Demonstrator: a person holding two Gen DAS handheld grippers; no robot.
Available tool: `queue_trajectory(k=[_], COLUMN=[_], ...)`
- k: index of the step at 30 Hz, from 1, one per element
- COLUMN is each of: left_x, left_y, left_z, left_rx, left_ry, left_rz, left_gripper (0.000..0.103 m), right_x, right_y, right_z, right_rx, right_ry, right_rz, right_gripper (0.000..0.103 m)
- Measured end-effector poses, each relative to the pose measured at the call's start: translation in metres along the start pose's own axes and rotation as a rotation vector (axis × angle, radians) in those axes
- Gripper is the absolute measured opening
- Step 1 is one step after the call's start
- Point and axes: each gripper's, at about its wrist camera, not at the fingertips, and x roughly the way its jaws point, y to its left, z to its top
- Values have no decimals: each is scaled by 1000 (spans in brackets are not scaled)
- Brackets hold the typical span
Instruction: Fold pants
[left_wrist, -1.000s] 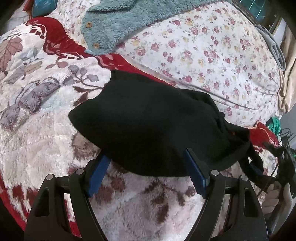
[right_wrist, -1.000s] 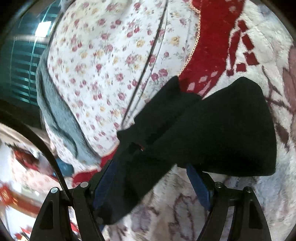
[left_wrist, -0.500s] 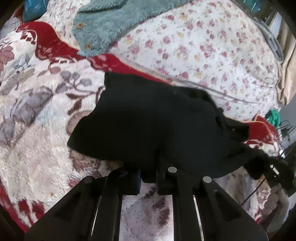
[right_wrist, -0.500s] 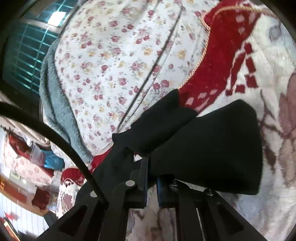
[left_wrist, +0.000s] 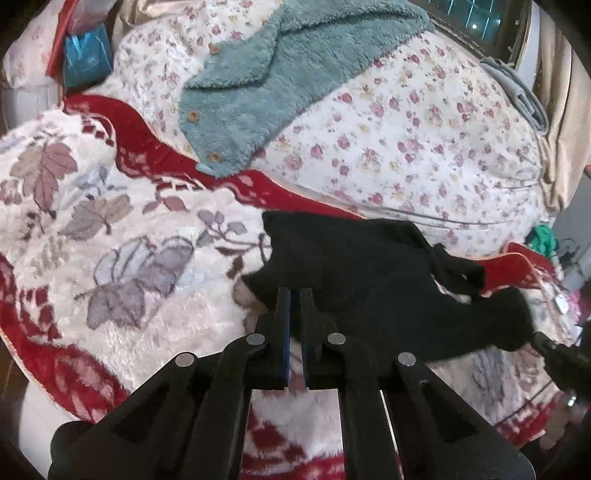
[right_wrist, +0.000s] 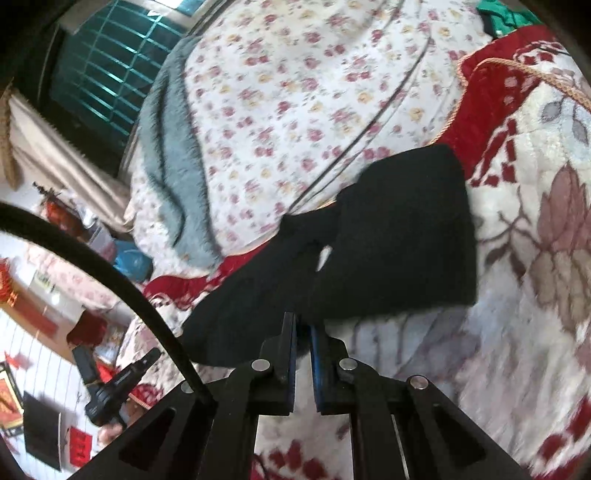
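The black fabric pants (left_wrist: 373, 280) lie bunched and partly doubled over on the plush red-and-cream leaf-patterned blanket (left_wrist: 122, 258) on the bed, each tool, left (left_wrist: 294, 295) and right (right_wrist: 303, 325), pinching their near edge, so neat folds seem to remain.

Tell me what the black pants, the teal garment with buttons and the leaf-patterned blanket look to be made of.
Black pants: soft matte knit or fleece, probably; no sheen, limp folds. Teal fuzzy garment: plush sherpa-like fleece, nubby pile, wood-look buttons. Cream and red leaf-patterned blanket: thick plush pile, slightly glossy, likely synthetic.
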Motion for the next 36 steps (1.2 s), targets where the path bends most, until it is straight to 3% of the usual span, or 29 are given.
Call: queue_trajectory(k=[4,6,8,9,11,13,17,24,28,31,32,33,34,35,36], left_x=[4,9,13,17,25,35,52,70,79,91,95,100,102,105,107], left_y=[5,5,3,4,4,3,2,2,-1,-5,-4,-4,-2,-2,-3], left_z=[-11,-19,-25,-27,-29,-29,-30,-25,-15,-8,-7,-7,-8,-9,-9], left_rx=[-53,-66,-83,-102,-117,-110,-94,-109,-127,-132,-137,-145,-152,-155,-141], left_ry=[54,70,81,82,87,109,142,127,110,106,114,121,122,118,126], left_rz=[-64,-64,-75,-90,-84,-64,-48,-60,-85,-64,-63,-68,-64,-51,-42], left_gripper=[4,18,52,55,55,55,55,55,55,55,55,55,50,29,21], right_x=[3,4,5,8,14,15,18,35,45,58,60,63,65,68,68], right_y=[13,7,-1,-6,-19,-29,-45,-69,-79,-89,-91,-93,-93,-92,-92], right_z=[-3,-5,-5,-6,-10,-13,-12,-3,5,9,9,8,9,8,8], right_rx=[-48,-1,43,64,110,120,142,207,242,270,277,275,266,252,242], right_ry=[8,2,10,31,59,56,30,10,-6,5,-2,-5,-2,0,0], right_rz=[-29,-15,-13,-27,-58,-96,-140,-104,-89,-62,-51,-47,-50,-56,-60], right_gripper=[5,5,6,7,15,34,40,42,43,42,40,29,21,18,12])
